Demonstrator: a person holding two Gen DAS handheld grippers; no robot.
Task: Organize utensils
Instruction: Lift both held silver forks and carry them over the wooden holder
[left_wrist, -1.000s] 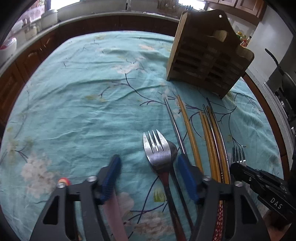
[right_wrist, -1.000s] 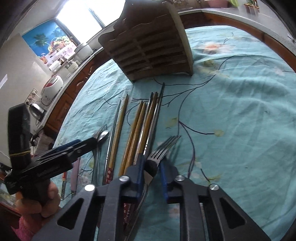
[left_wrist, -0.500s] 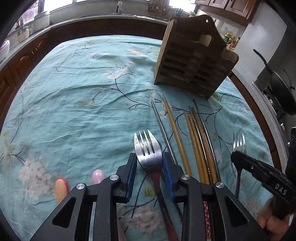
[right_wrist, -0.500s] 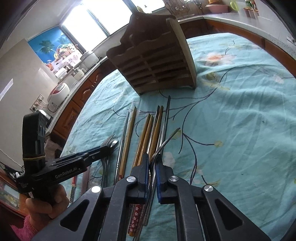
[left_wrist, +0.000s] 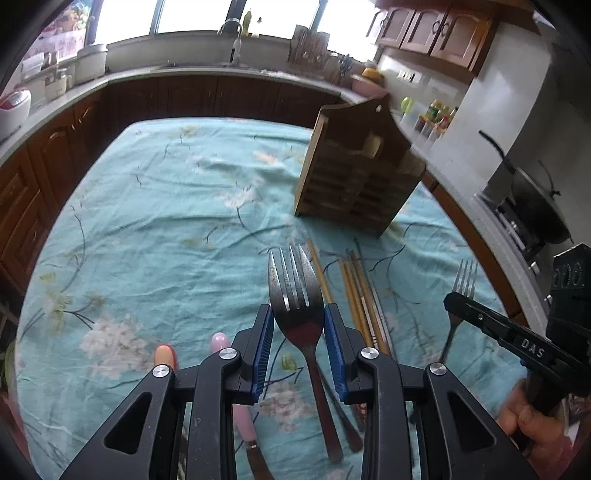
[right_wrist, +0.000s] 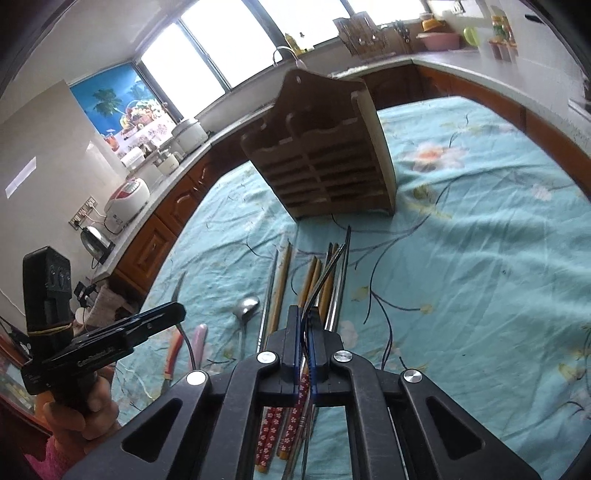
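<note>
Left wrist view shows the left gripper (left_wrist: 298, 343) with its blue pads pressed on both sides of a big fork (left_wrist: 295, 295); the fork points up and away, held above the blue flowery cloth (left_wrist: 147, 229); its dark handle runs back between the black arms. Down on the cloth lie long chopsticks (left_wrist: 356, 295) side by side, just right of the fork; a pink handle (left_wrist: 221, 343) and an orange handle (left_wrist: 165, 355) lie to the left. A wooden rack (left_wrist: 354, 177) with slots stands farther back on the cloth, well apart from the fork.

Right wrist view shows the right gripper (right_wrist: 303, 347) pinched tight on a thin fork (right_wrist: 327, 273), seen from its edge; the fork rises off the cloth and leans toward the wooden rack (right_wrist: 325, 162). Under it lie the chopsticks (right_wrist: 282, 288), some with red flowered ends near the camera; a spoon (right_wrist: 246, 306) rests on the cloth to their left. The other gripper shows at the left edge of this view.
</note>
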